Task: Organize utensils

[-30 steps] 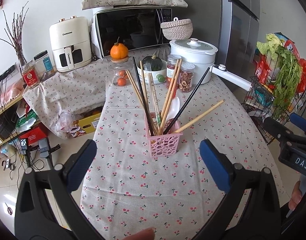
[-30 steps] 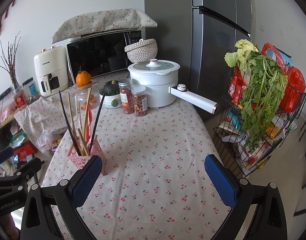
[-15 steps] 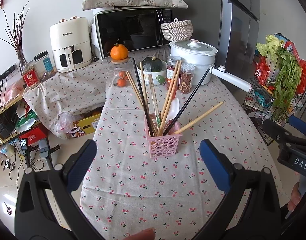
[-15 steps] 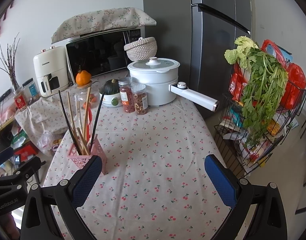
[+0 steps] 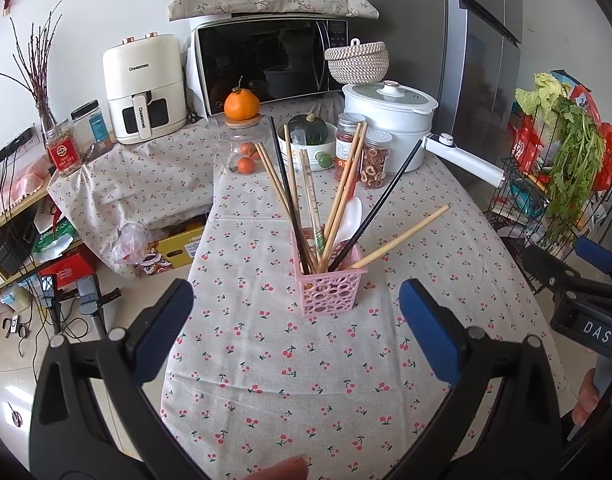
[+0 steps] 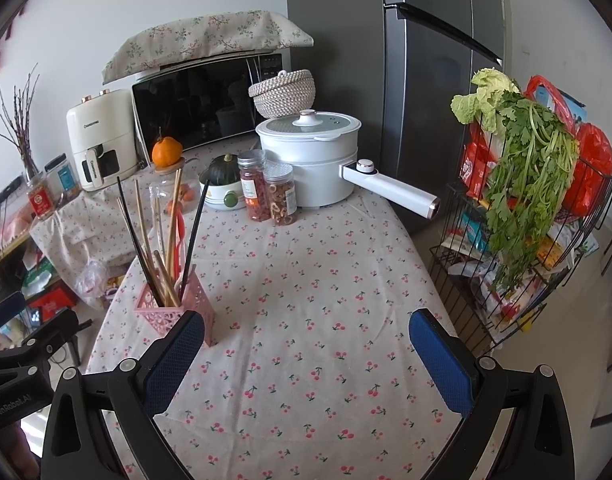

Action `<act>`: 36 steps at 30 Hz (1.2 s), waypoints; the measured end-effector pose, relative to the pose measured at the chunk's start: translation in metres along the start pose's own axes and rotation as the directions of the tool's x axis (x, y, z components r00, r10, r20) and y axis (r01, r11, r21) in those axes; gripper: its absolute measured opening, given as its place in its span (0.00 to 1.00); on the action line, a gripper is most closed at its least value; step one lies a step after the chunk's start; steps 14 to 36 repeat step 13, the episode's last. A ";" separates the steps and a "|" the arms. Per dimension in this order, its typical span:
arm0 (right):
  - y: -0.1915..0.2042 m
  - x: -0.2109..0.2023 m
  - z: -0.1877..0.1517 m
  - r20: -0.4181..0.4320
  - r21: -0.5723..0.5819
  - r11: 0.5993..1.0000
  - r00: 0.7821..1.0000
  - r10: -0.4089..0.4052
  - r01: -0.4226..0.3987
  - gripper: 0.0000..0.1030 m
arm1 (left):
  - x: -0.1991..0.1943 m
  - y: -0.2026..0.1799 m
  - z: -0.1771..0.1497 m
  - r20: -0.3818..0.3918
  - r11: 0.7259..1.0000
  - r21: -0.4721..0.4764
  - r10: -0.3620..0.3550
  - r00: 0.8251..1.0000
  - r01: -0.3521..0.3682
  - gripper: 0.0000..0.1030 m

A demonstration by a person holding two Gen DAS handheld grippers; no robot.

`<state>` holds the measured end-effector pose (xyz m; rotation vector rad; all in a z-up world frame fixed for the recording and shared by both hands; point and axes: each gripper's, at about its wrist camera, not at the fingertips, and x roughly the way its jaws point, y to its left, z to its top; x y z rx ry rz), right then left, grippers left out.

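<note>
Chopsticks (image 5: 306, 200) and white spoon (image 5: 348, 222) standing in pink basket (image 5: 330, 294) on cherry tablecloth (image 5: 306, 360), basket just beyond your left tongs (image 5: 296, 320), beside your right tongs (image 6: 306, 348), both spread wide, empty.

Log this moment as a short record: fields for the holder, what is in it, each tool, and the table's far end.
holder: pink basket upright on the cherry-print tablecloth
contents: wooden chopsticks, black chopsticks, a white spoon, all leaning outward
left tool: open, empty, facing the basket, short of it
right tool: open, empty, basket at its left
far end: white pot, two jars, bowl with green squash, microwave
</note>
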<state>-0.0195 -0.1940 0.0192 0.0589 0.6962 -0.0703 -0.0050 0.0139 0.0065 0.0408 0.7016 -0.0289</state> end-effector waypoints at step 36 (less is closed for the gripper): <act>0.001 0.002 -0.001 -0.010 -0.010 1.000 1.000 0.004 -0.004 1.00 | 0.001 0.001 -0.001 -0.002 1.000 0.005 0.015 1.000 -0.015 0.99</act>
